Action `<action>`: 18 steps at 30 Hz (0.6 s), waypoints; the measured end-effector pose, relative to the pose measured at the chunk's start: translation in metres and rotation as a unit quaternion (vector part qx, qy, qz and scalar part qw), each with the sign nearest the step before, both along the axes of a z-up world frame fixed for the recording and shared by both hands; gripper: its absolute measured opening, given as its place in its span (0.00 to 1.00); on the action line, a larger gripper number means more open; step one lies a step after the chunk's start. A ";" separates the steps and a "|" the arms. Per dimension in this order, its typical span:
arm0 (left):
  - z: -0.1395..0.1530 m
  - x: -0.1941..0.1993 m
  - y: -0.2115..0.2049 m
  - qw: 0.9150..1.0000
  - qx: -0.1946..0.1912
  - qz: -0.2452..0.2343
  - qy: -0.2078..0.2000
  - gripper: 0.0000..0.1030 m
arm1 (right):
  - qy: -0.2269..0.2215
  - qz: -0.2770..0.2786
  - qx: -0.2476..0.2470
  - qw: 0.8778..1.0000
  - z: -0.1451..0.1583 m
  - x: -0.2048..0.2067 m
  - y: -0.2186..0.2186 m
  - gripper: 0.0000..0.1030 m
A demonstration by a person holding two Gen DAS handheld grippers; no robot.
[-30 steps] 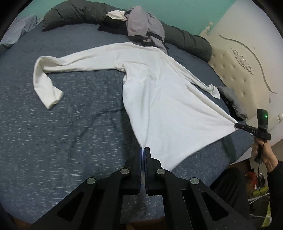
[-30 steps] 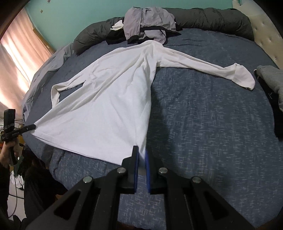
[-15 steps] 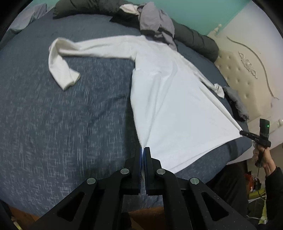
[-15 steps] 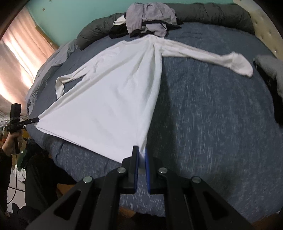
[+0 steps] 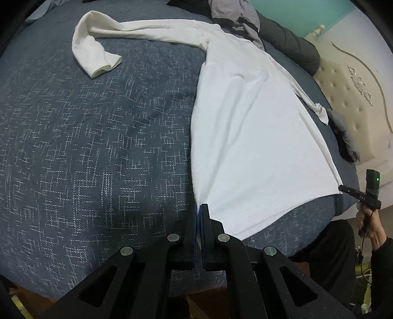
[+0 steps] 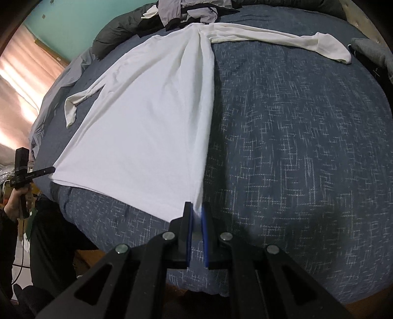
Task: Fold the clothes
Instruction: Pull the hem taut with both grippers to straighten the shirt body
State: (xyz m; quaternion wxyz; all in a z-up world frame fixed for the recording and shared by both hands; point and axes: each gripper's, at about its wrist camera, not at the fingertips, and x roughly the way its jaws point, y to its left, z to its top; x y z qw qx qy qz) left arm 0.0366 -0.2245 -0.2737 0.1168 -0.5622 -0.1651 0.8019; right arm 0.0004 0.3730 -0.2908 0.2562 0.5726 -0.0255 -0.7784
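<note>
Shirt spread flat: a white long-sleeved knit shirt (image 5: 250, 137) lies face-down or face-up (cannot tell which) across a dark blue bedspread with a white crosshatch weave (image 5: 93, 152), collar end toward the far side of the bed, hem toward the near edge.

Left gripper (image 5: 199, 208) is clamped tight on one hem corner; cloth fans out from between its closed jaws. Right gripper (image 6: 196, 211) is likewise pinched on the opposite hem corner, a sliver of white fabric visible between its blue pads. Hem is drawn taut between the two, body of the shirt pulled into a smooth wedge with only a few long creases.

Sleeves: one (image 5: 98, 49) stretches out sideways and doubles back at the cuff; the other (image 6: 81, 98) lies close along the shirt's side, cuff curled.

Heap of grey and dark garments (image 6: 191, 9) sits beyond the collar, against a dark grey rolled duvet (image 5: 287, 41). More dark clothing (image 5: 346, 142) lies by the cream tufted headboard (image 5: 353, 93).

Progress, as judged: only the laying-out and smoothing stage. No fold is made yet. Sleeves remain to be brought in, body to be folded over, and the heap looks untouched.
</note>
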 end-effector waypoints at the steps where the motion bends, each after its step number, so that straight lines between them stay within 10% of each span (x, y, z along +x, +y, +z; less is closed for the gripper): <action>1: 0.001 0.001 0.000 1.000 0.000 0.000 0.001 0.02 | 0.001 0.000 -0.001 1.000 0.001 0.001 0.001 0.06; 18: -0.002 0.008 -0.010 1.000 -0.003 -0.006 -0.006 0.02 | -0.003 0.001 0.009 1.000 -0.006 0.013 0.005 0.06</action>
